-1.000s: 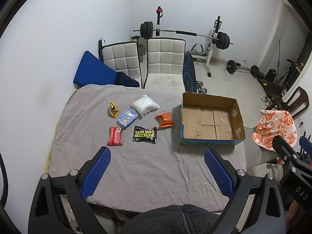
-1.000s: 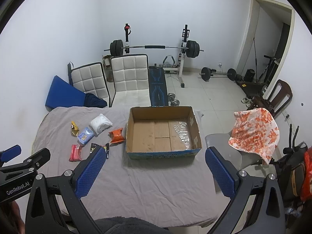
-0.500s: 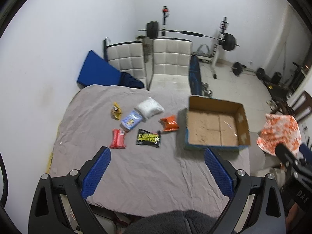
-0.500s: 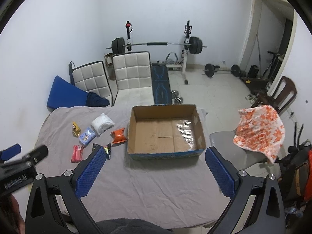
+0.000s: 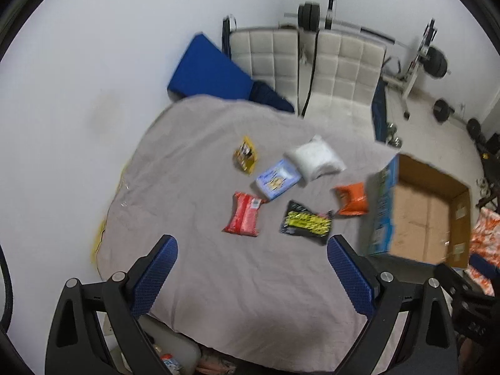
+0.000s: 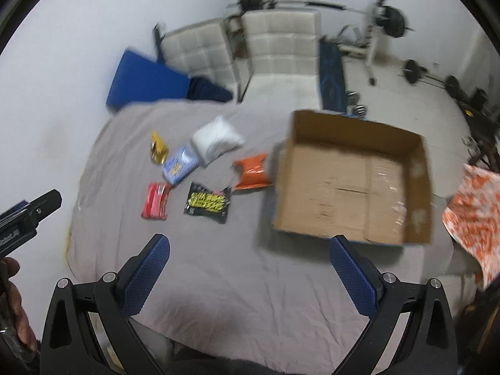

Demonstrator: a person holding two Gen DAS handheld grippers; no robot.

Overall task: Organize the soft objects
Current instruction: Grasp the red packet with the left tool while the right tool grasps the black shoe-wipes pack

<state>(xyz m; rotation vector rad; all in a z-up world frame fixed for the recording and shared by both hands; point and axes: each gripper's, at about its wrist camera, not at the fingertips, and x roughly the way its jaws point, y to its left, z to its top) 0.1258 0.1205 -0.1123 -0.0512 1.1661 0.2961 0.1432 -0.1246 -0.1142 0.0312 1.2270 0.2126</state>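
Observation:
Several soft packets lie on a grey-clothed table (image 5: pixel 218 281): a red packet (image 5: pixel 244 213), a black-and-yellow packet (image 5: pixel 307 222), an orange packet (image 5: pixel 352 198), a light blue packet (image 5: pixel 276 180), a white pouch (image 5: pixel 315 160) and a small yellow packet (image 5: pixel 246 155). An open cardboard box (image 6: pixel 353 178) sits to their right, with nothing inside. My left gripper (image 5: pixel 251 276) hovers open above the table's near side, short of the red and black packets. My right gripper (image 6: pixel 248 276) is open too, above the cloth between the black packet (image 6: pixel 208 201) and the box.
Two white padded chairs (image 5: pixel 312 68) and a blue mat (image 5: pixel 207 73) stand behind the table. A white wall runs along the left. Gym weights (image 6: pixel 387 20) fill the back right, and an orange patterned cloth (image 6: pixel 475 206) hangs on a chair right of the box.
Both grippers have moved forward and down toward the table, so the packets and box look larger and nearer. Both views are motion-blurred. The jaws stay open.

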